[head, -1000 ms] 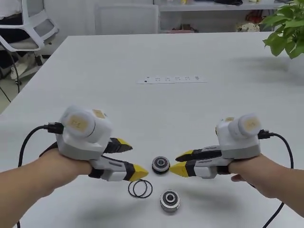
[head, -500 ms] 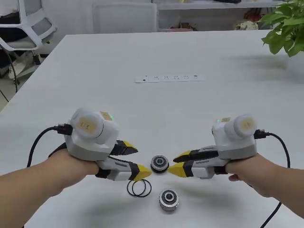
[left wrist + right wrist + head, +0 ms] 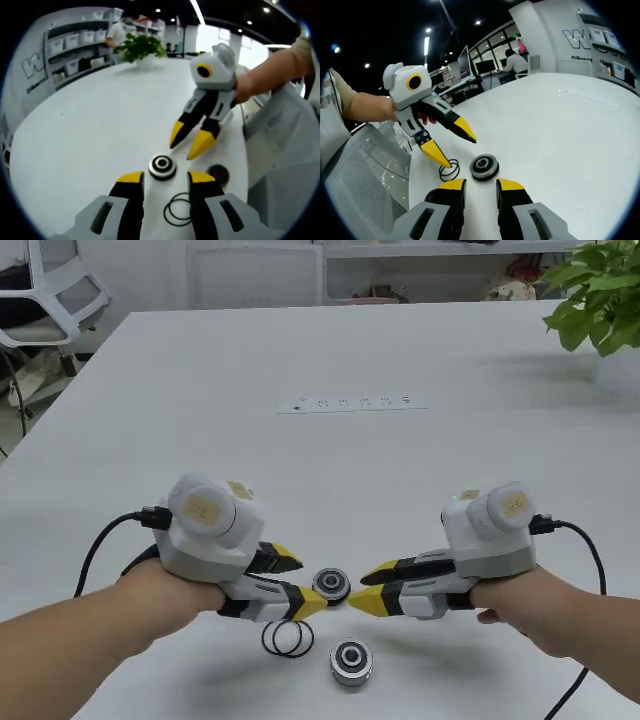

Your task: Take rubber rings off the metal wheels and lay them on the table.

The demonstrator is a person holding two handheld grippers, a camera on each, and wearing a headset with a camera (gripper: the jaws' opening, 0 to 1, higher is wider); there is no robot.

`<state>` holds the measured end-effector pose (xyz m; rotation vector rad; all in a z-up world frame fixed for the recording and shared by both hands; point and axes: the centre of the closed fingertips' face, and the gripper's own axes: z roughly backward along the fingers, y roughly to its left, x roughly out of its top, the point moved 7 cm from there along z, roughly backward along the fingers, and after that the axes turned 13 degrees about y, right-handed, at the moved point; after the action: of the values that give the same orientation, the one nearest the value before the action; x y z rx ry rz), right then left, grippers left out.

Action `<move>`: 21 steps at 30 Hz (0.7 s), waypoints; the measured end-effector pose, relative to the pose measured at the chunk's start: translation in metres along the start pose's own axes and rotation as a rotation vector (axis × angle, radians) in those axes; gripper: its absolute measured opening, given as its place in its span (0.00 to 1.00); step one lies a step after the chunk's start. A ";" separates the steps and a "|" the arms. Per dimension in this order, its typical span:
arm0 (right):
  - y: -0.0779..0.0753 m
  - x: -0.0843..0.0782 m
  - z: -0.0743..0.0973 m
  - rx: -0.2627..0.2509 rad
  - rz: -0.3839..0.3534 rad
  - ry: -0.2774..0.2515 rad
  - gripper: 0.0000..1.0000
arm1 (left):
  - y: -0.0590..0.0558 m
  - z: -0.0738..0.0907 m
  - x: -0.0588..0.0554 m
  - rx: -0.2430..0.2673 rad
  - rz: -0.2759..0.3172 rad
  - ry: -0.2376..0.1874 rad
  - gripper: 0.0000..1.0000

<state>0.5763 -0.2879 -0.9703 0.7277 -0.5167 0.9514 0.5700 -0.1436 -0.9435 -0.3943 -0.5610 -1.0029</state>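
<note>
Wheel (image 3: 332, 584) sits between left gripper (image 3: 305, 583) and right gripper (image 3: 360, 588), both parted; rings (image 3: 287, 638) nearby.

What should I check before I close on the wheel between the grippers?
1. Left gripper open: ok.
2. Right gripper open: ok.
3. Metal wheel flat on the table, between both grippers' tips: ok.
4. Rubber ring on that wheel: cannot tell; its rim looks dark.
5. Loose rubber rings clear of the left gripper: not ok, one jaw tip sits right by them.
6. Second wheel apart from the work: ok.
</note>
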 end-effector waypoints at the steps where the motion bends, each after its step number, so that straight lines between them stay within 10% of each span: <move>1: 0.000 0.000 0.000 0.000 0.000 0.000 0.22 | 0.000 -0.001 0.000 0.000 -0.001 0.001 0.35; 21: -0.001 -0.002 0.000 0.000 -0.010 -0.002 0.22 | -0.001 -0.017 0.012 -0.001 -0.013 0.004 0.24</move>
<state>0.5758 -0.2891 -0.9724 0.7309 -0.5142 0.9415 0.5789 -0.1615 -0.9499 -0.3904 -0.5601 -1.0161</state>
